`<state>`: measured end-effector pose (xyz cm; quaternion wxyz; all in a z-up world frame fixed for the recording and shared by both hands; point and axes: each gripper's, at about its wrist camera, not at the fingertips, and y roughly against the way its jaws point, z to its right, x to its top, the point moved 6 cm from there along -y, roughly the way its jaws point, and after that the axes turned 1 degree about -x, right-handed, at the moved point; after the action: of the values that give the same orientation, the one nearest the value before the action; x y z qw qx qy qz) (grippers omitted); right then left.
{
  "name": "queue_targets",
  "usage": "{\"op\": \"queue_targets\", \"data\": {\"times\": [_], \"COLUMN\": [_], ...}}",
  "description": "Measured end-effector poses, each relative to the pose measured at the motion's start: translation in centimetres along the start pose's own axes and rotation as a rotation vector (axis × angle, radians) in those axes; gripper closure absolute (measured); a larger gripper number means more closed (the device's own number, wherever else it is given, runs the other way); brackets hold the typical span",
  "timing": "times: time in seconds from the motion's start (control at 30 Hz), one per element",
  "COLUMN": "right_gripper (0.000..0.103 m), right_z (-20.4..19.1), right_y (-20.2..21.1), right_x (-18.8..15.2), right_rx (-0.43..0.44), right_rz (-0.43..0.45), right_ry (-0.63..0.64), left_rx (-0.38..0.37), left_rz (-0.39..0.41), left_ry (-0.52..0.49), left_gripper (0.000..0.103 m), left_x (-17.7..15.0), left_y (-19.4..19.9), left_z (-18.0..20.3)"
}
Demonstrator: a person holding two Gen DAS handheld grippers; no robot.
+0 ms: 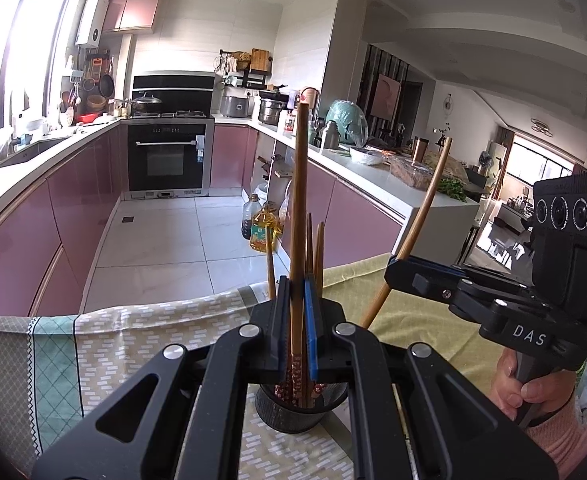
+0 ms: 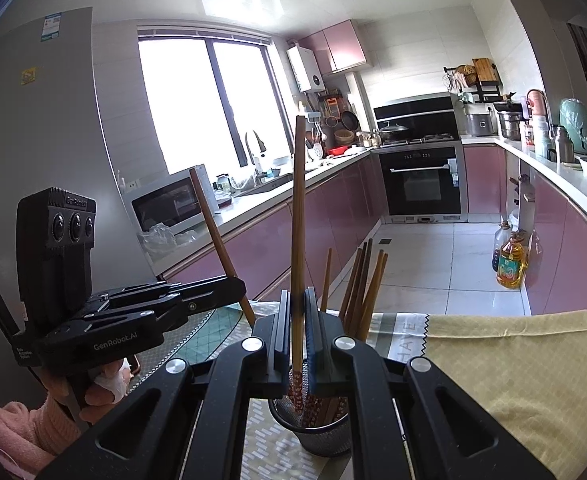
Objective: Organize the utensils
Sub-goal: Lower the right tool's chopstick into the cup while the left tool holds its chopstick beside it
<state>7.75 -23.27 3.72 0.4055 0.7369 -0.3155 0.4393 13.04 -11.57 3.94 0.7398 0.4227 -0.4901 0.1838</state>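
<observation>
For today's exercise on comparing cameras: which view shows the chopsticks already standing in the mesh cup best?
The right wrist view: the standing chopsticks fan out beside the right gripper, above the mesh cup. In the left wrist view, the left gripper hides most; only a few tips show.

Brown chopsticks (image 1: 298, 216) with red floral ends stand between black jaws; below them, a black mesh holder (image 2: 325, 434) on a yellow-green patterned cloth (image 2: 505, 364).

you're gripping smooth wooden chopsticks (image 1: 298, 208) in matt black plastic grippers; the left gripper (image 1: 296, 320) is showing shiny metal rivets. the black mesh metal holder (image 2: 325, 432) is sitting on woven, matt cloth (image 2: 493, 360).
</observation>
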Motion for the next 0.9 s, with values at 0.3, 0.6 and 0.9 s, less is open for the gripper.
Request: {"op": "queue_targets", "data": {"times": [0.3, 0.6, 0.9], "right_gripper": [0.097, 0.097, 0.097], "right_z": [0.7, 1.1, 1.6], "right_y": [-0.8, -1.7, -2.9], "right_x": [-0.9, -1.0, -1.7], "right_rx": [-0.011, -0.019, -0.029], "right_rz": [-0.025, -0.039, -0.065], "right_ry": [-0.017, -0.027, -0.034], "left_rx": [0.003, 0.014, 0.022], "left_rz": [-0.030, -0.043, -0.062], "left_ry": [0.024, 0.020, 0.012], "left_gripper": [0.095, 0.095, 0.095], "left_x": [-0.8, -0.8, -1.0], "left_y": [-0.7, -0.5, -1.0], "left_z": [-0.3, -0.4, -0.3]}}
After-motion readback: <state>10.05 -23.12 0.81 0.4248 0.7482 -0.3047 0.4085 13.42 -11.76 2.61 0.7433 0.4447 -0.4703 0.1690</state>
